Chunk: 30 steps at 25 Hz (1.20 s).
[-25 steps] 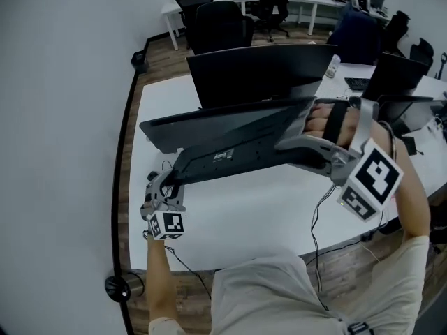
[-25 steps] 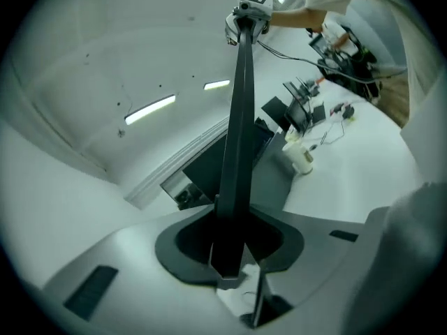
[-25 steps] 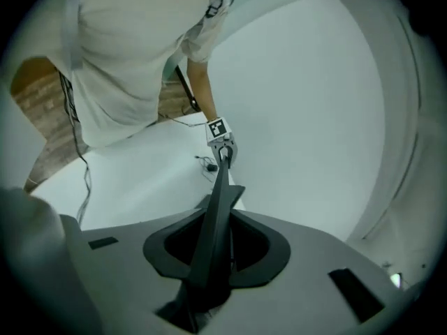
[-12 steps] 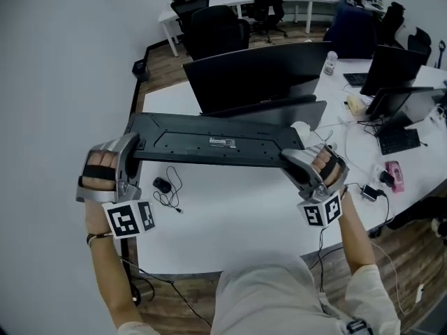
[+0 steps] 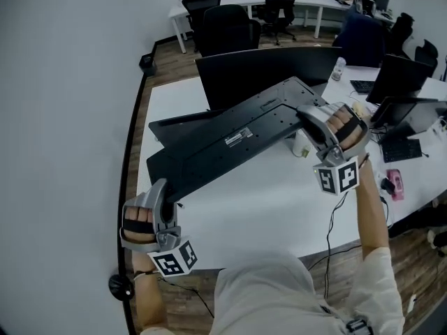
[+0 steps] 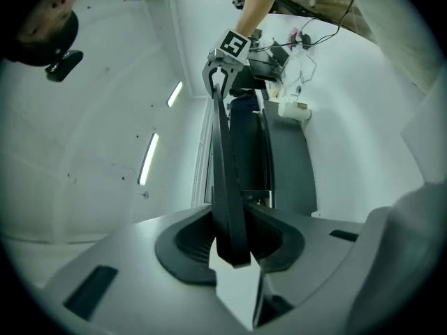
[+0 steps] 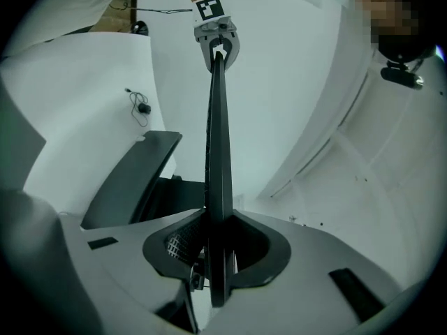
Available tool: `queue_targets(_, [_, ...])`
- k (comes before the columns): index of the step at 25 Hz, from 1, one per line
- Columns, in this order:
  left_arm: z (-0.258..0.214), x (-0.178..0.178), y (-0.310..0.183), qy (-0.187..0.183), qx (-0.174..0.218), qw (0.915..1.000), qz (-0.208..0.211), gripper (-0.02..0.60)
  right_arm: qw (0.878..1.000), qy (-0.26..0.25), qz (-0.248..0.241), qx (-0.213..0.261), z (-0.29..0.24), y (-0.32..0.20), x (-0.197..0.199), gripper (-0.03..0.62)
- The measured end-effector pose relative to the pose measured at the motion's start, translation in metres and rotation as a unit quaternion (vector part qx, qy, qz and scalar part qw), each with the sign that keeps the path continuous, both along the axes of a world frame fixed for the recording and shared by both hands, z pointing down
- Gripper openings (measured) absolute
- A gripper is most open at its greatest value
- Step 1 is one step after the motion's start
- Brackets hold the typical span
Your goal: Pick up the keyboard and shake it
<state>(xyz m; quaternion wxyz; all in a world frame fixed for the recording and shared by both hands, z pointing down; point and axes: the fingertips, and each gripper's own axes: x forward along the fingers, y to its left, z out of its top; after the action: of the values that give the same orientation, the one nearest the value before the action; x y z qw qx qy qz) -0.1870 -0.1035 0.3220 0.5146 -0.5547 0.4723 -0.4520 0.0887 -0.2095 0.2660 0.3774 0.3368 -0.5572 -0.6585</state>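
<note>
A long black keyboard (image 5: 230, 142) hangs in the air above the white desk (image 5: 279, 201), underside up and tilted, with its left end low and its right end high. My left gripper (image 5: 165, 190) is shut on the low end near the desk's front left corner. The left gripper view shows the keyboard's edge (image 6: 227, 187) wedged between that gripper's jaws (image 6: 234, 246). My right gripper (image 5: 307, 117) clamps the high end, its jaws closing on the keyboard edge (image 7: 218, 152) that runs through the gripper (image 7: 218, 257).
A big dark monitor (image 5: 272, 72) stands just behind the keyboard, with a dark flat slab (image 5: 174, 125) at its foot. A white cup (image 5: 302, 145) sits under the raised end. More monitors, a bottle (image 5: 340, 68), cables and a pink item (image 5: 392, 183) crowd the right.
The keyboard went from level to steeply tilted. My left gripper dropped down and toward me with its end, and my right gripper rose and moved back with the other end.
</note>
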Motion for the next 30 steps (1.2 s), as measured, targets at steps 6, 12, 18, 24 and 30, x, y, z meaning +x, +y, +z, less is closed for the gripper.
queue_targets(6, [0.039, -0.015, -0.012, 0.102, 0.023, 0.9941, -0.029, 0.118, 0.991, 0.120, 0.000, 0.054, -0.038, 0.028, -0.031, 0.124])
queue_targets(12, [0.048, -0.013, -0.042, 0.168, 0.029, 0.9853, -0.015, 0.113, 0.985, 0.160, 0.027, 0.061, -0.036, 0.062, -0.028, 0.124])
queue_targets(18, [0.017, 0.013, -0.069, 0.060, -0.071, 0.9942, 0.054, 0.110, 0.992, 0.023, 0.068, -0.106, 0.024, 0.056, 0.030, 0.121])
queue_targets(24, [0.051, 0.021, -0.061, -0.071, -0.280, 0.9533, 0.088, 0.117, 0.906, -0.084, 0.006, -0.414, 0.119, 0.060, 0.039, 0.117])
queue_targets(30, [0.119, 0.002, -0.002, 0.138, -0.544, 0.8106, 0.168, 0.118, 0.712, -0.046, -0.069, -0.697, 0.163, 0.086, 0.025, 0.117])
